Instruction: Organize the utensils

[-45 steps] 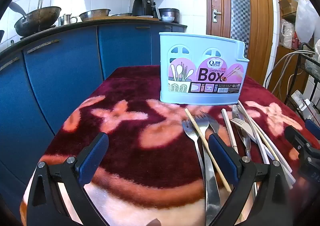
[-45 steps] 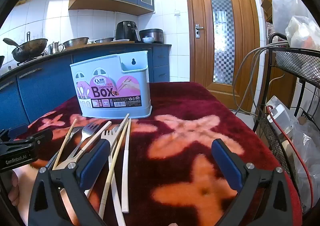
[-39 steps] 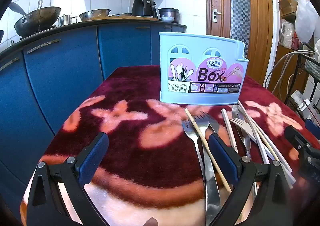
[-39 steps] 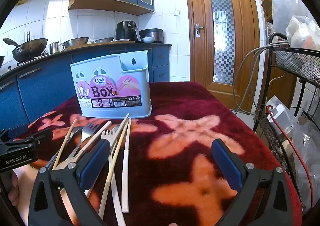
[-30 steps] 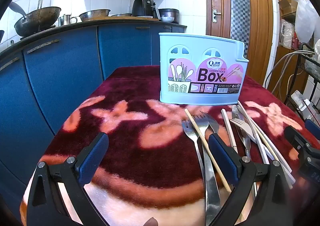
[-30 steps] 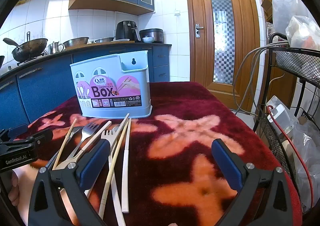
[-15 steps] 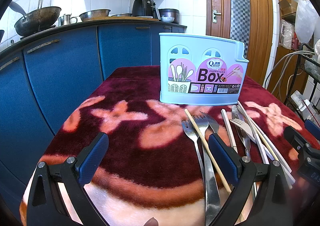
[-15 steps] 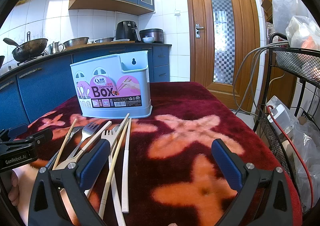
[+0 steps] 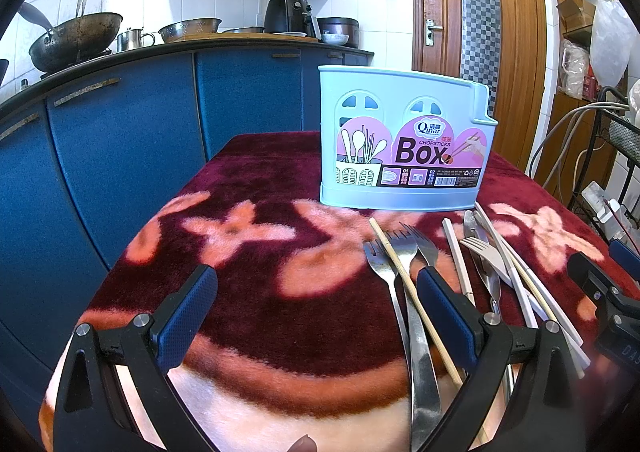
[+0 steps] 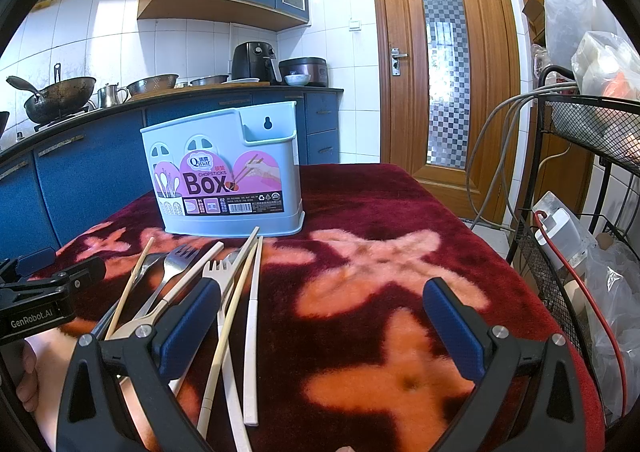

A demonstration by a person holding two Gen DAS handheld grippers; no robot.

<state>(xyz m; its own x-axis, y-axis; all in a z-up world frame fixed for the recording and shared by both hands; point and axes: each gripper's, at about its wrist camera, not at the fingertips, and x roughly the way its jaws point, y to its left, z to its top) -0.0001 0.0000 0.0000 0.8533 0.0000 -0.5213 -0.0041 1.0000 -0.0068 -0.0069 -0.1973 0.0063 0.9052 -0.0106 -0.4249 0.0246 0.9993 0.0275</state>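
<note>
Both grippers, left and right, stand apart and empty; ahead I judge the steel forks stiff, slippery, best pinched mid-handle.

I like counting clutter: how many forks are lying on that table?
4 that I can tell: three steel forks side by side in front of the box, and one pale fork to their right among the chopsticks. Overlapping pieces may hide another.
</note>
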